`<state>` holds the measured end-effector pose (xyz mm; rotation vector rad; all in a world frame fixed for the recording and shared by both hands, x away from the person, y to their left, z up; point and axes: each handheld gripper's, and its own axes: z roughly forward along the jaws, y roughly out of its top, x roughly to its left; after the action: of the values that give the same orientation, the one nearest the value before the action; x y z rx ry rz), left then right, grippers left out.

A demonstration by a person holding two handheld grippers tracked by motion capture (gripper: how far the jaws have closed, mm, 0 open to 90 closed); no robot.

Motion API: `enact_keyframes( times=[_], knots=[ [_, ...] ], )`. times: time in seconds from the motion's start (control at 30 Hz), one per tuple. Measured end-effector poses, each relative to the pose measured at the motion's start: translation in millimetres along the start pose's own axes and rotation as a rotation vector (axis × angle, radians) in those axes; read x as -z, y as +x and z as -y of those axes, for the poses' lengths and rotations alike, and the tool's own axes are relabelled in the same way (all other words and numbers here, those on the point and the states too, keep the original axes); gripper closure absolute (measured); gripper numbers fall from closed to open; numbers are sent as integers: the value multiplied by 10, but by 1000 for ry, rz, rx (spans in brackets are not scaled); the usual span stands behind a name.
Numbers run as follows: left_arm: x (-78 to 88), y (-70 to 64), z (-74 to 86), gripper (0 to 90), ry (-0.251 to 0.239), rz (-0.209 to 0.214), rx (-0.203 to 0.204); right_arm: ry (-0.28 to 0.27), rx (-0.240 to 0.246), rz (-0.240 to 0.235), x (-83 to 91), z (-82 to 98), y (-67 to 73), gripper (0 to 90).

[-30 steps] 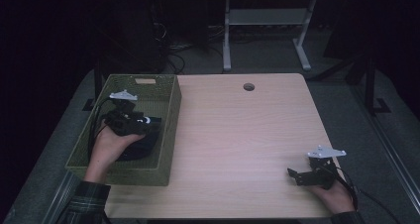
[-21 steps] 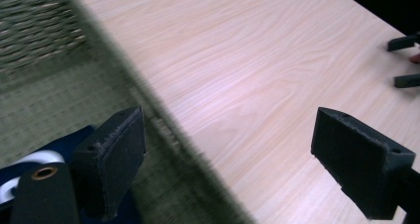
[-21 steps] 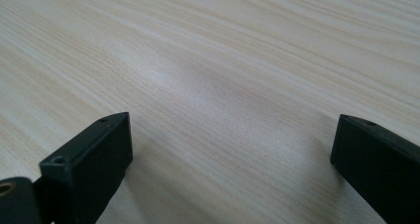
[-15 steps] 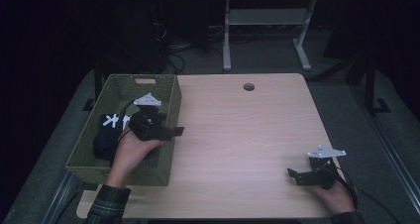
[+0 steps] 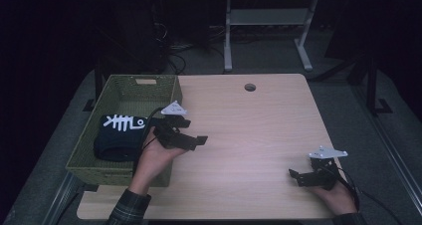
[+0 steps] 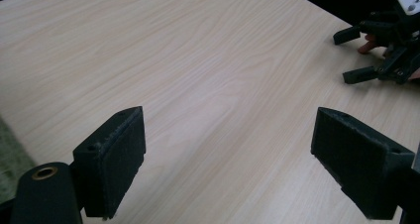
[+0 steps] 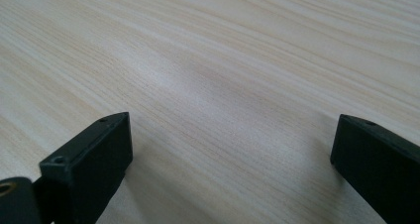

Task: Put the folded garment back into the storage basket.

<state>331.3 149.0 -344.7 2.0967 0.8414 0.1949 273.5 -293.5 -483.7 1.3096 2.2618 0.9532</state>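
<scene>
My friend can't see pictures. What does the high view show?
A person's left gripper, open and empty, hovers over a wooden table beside a green basket holding a dark cloth with a white fishbone print. The right gripper rests open near the table's front right corner.

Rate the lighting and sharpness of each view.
High view: table lit, surroundings nearly black, basket dim. Left gripper view: wood grain sharp, near jaws slightly soft. Right gripper view: grain softly blurred, with shadow under the jaws.
</scene>
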Motion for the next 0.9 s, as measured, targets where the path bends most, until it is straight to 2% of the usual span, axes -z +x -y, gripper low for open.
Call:
enact_keyframes(
  times=[0.23, 0.4, 0.47, 0.53, 0.6, 0.77, 0.9],
  knots=[
    [-209, -134, 35, 133, 12, -7, -37, 0, -1, 0, -1, 0, 1, 22],
    [-392, -230, 98, 134, 27, 4, -55, 1, -4, 0, 0, -2, 3, 22],
    [-464, -266, 136, 134, 38, -4, -81, 1, -3, 0, -2, -3, 2, 22],
    [-560, -296, 184, 133, 65, 9, -96, 1, -4, 1, -5, -6, 2, 22],
    [-629, -316, 235, 133, 69, 13, -101, 2, -3, 1, -6, -8, 0, 22],
    [-753, -316, 366, 133, 78, 4, -119, 2, -3, 1, -6, -8, 1, 22],
    [-823, -274, 493, 133, 65, 3, -109, 2, -2, 1, -6, -8, 0, 22]
  ],
)
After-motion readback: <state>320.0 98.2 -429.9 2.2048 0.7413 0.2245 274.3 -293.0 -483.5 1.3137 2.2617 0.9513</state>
